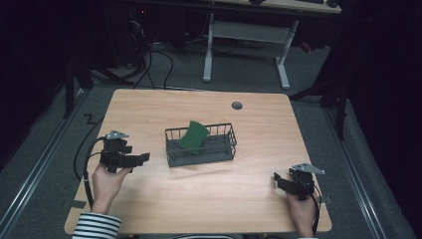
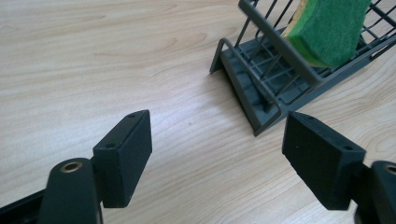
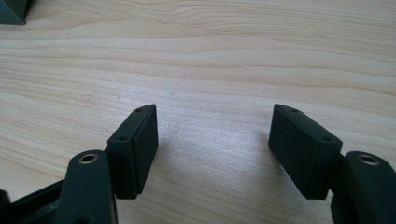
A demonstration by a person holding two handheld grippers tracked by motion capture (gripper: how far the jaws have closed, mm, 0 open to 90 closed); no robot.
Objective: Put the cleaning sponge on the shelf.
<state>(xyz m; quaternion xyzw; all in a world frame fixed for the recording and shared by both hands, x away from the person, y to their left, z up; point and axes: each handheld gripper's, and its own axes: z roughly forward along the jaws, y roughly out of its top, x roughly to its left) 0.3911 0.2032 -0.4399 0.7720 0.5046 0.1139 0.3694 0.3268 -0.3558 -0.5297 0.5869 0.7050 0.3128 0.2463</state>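
The left gripper [image 1: 130, 160] is sitting low over the light wood-grain table [image 1: 149, 114], its two blocky matte-black jaws standing wide apart with only bare tabletop between them. In the left gripper view [image 2: 217, 156], a dark grey wire basket [image 2: 261, 79] is lying just ahead and to the right of those jaws, near but not touching them; its thin rods are forming an open grid above a solid ribbed base. A sponge [image 2: 331, 28] is leaning inside the basket, tilted against the wire wall, showing a coarse green scouring face and a yellow foam edge. From the high view the basket [image 1: 174, 149] is resting between the two grippers, closer to the left one, with the sponge [image 1: 193, 135] rising as a curved green slab above its rim.

The right gripper [image 1: 279, 180] is resting near the table's front right corner, well apart from the basket, its jaws also spread wide and empty. In the right gripper view [image 3: 214, 154], smooth pale wood with fine wavy grain is lying between and beyond the flat rectangular pads [image 3: 140, 149].

A hand [image 1: 107, 181] with a striped sleeve [image 1: 97, 226] is holding the left gripper.
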